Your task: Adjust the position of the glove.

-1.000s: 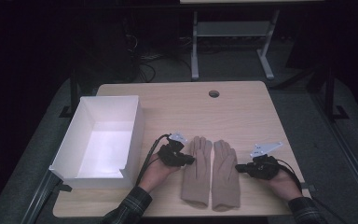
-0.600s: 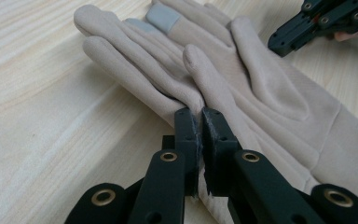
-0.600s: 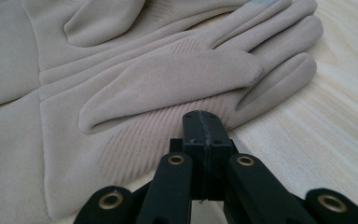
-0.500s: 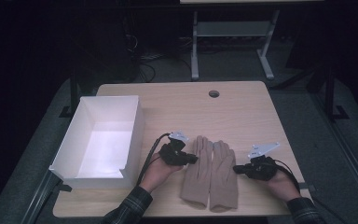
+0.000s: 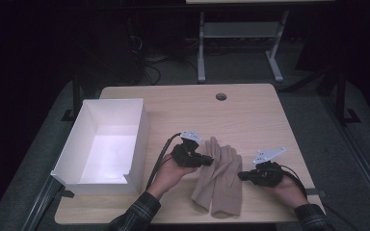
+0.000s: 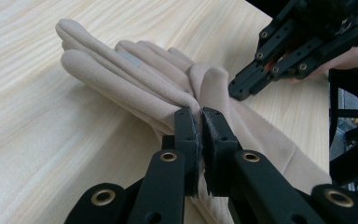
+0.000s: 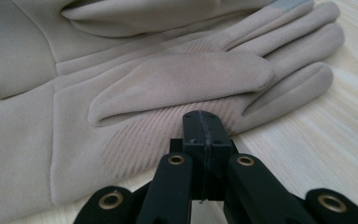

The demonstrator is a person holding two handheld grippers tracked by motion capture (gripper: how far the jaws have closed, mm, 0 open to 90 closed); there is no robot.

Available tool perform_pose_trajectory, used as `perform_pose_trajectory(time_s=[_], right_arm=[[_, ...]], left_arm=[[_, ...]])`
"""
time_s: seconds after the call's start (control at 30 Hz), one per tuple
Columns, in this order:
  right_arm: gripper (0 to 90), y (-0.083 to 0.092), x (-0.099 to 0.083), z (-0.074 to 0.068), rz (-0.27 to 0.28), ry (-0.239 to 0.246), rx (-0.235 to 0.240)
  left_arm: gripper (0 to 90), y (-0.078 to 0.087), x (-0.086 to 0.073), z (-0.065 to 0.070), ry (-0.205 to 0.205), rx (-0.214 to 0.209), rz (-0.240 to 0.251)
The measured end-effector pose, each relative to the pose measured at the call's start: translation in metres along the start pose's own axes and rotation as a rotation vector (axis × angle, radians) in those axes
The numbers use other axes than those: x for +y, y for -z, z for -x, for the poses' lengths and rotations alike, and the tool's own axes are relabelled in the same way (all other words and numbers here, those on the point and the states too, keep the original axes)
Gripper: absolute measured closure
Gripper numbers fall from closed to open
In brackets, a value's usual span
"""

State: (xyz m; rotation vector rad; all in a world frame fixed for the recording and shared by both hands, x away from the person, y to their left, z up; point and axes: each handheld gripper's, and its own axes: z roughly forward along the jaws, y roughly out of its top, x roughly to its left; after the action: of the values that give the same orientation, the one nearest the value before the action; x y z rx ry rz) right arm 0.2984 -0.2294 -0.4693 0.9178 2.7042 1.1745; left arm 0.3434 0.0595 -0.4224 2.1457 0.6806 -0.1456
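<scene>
Two beige gloves lie side by side near the front edge of the table, fingers pointing away from me. My left gripper (image 5: 211, 161) is shut on a raised fold of the left glove (image 5: 206, 185); in the left gripper view the fabric (image 6: 121, 79) is pinched between the jaws of that gripper (image 6: 200, 122). My right gripper (image 5: 241, 176) is shut with nothing in it. Its tip rests at the outer edge of the right glove (image 5: 229, 190), just short of that glove's thumb (image 7: 177, 79) in the right gripper view (image 7: 203, 122). The right gripper's jaws (image 6: 235, 91) also appear beyond the gloves.
A white open box (image 5: 72, 159) stands at the left of the wooden table (image 5: 197, 106). A round cable hole (image 5: 221, 96) is near the table's far edge. Dark floor, cables and a metal frame lie beyond.
The left glove has bunched up and leaned toward the right glove as my left gripper shifted slightly right. The right gripper has barely moved.
</scene>
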Motion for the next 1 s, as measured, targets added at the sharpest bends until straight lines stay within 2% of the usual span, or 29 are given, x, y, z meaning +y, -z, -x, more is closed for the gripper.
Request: perform_pose_trajectory(time_s=[0.27,0.43,0.7,0.77,1.0], right_arm=[[90.0,-0.008,0.007,-0.006,-0.003,0.026,0.012],[90.0,-0.009,0.008,-0.007,-0.007,0.025,0.013],[90.0,-0.009,0.008,-0.006,-0.009,0.025,0.015],[90.0,-0.009,0.008,-0.006,-0.008,0.025,0.016],[90.0,-0.009,0.007,-0.006,-0.011,0.021,0.015]], left_arm=[[85.2,-0.007,0.009,0.006,-0.005,-0.024,0.006],[85.2,-0.015,0.01,0.009,-0.016,-0.033,-0.008],[84.1,-0.031,0.014,0.016,-0.024,-0.057,-0.025],[83.6,-0.039,0.014,0.018,-0.02,-0.067,-0.033],[82.3,-0.055,0.018,0.024,-0.045,-0.073,-0.052]])
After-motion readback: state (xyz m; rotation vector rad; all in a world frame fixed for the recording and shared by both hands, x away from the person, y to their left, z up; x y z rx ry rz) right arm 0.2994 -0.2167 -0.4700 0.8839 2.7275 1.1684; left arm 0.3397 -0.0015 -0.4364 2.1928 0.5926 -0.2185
